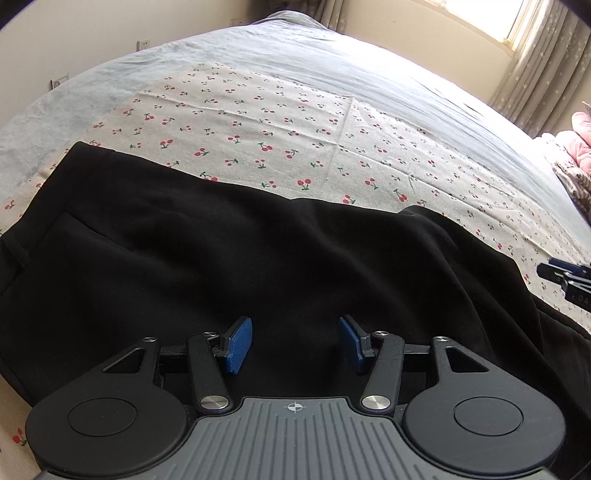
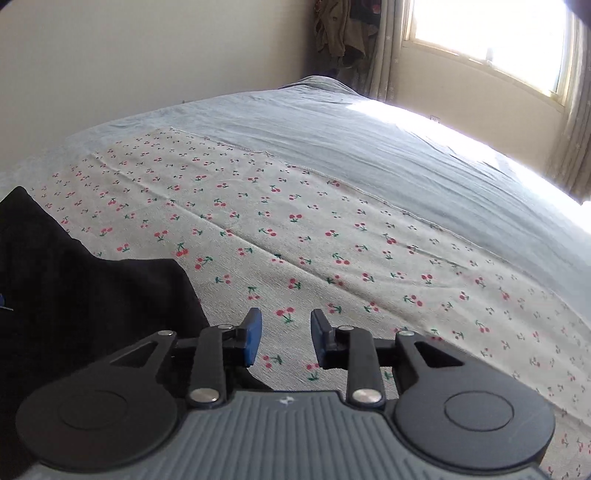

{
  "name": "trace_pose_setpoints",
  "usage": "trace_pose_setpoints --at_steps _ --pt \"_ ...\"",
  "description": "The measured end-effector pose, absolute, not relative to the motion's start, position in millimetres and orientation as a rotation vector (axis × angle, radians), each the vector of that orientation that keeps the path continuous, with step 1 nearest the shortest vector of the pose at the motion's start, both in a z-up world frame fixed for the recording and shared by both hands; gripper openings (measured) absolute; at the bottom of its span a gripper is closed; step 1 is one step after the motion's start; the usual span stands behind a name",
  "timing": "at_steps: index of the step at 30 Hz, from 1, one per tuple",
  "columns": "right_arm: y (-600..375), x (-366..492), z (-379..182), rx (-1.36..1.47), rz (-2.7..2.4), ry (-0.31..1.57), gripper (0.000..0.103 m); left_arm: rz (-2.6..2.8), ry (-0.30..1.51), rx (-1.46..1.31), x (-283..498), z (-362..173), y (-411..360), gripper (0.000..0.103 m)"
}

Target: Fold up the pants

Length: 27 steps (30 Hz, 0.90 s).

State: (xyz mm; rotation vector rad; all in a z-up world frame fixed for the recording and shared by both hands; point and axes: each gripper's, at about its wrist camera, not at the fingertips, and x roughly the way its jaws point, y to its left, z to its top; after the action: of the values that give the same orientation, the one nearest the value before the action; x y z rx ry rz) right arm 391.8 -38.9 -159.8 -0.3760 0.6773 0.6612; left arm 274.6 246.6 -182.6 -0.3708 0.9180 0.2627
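Black pants (image 1: 221, 258) lie spread flat across the cherry-print cloth (image 1: 295, 122), filling the lower half of the left wrist view. My left gripper (image 1: 294, 325) hovers over the middle of them, open, with only flat fabric showing between its blue pads (image 1: 236, 343). In the right wrist view a corner of the pants (image 2: 92, 302) sits at the lower left. My right gripper (image 2: 286, 317) is just right of that edge, above the bare cloth (image 2: 332, 240), open by a narrow gap with nothing in it. Its tip also shows at the far right of the left wrist view (image 1: 565, 275).
A grey-blue bedsheet (image 2: 351, 147) covers the bed beyond the printed cloth. A bright window (image 2: 491, 33) with curtains (image 1: 546, 74) is at the back right. Pink and striped clothing (image 1: 576, 147) is piled at the bed's right edge. A wall (image 2: 147, 55) stands behind the bed.
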Motion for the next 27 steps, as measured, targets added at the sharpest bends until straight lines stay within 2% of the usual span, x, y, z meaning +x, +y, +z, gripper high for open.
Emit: trace_pose_setpoints --at_steps 4,6,8,9,15,17,18,27 --pt "-169 386 -169 -0.432 0.371 0.792 0.016 0.256 0.92 -0.357 276 -183 242 0.051" --pt "-235 381 -170 -0.373 0.219 0.842 0.016 0.256 0.921 -0.342 277 -184 240 0.051" --pt "-292 371 -170 -0.295 0.104 0.847 0.02 0.261 0.923 -0.332 277 -185 239 0.052" --pt "-317 367 -170 -0.257 0.038 0.839 0.025 0.263 0.922 -0.325 277 -186 237 0.052" --pt "-389 365 -190 -0.11 -0.204 0.82 0.027 0.282 0.922 -0.287 281 -188 231 0.052" --pt "-392 361 -196 -0.083 -0.177 0.792 0.02 0.29 0.919 -0.263 283 -189 227 0.054" --pt "-391 361 -197 -0.094 -0.158 0.796 0.0 0.289 0.918 -0.252 284 -189 226 0.055" --pt "-422 354 -174 -0.063 -0.274 0.753 0.0 0.277 0.912 -0.245 284 -189 225 0.058"
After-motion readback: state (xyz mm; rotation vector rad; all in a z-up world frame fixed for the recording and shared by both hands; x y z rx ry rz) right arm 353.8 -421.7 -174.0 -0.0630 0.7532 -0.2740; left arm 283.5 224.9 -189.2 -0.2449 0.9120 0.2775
